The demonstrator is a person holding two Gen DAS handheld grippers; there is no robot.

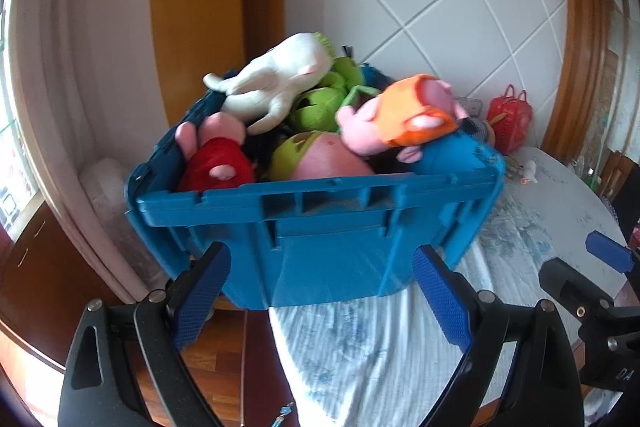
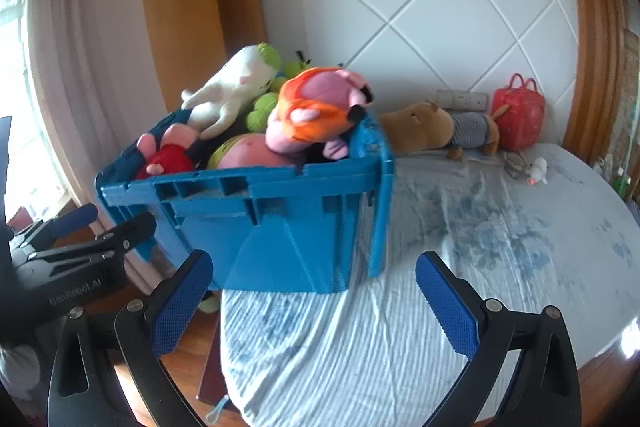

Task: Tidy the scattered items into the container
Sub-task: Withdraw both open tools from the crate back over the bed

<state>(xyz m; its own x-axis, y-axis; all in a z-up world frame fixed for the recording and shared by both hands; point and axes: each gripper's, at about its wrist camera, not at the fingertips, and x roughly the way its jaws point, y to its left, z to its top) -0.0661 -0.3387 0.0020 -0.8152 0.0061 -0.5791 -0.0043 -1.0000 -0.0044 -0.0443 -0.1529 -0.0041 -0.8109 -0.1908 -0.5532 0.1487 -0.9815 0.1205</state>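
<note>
A blue ribbed plastic crate (image 1: 320,227), heaped with plush toys (image 1: 280,83), sits on the striped bed corner, just beyond the left gripper (image 1: 320,299) and right gripper (image 2: 316,303), both spread wide and empty.

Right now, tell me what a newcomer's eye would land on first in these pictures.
The blue bin at the bed's near corner grabs the eye first, heaped above its rim with plush toys: a white one on top, a pink and orange one at the right corner. Next, by the headboard, a brown plush lies on the bed beside a red bag. Both tongs, left and right, stand open and empty.
</note>
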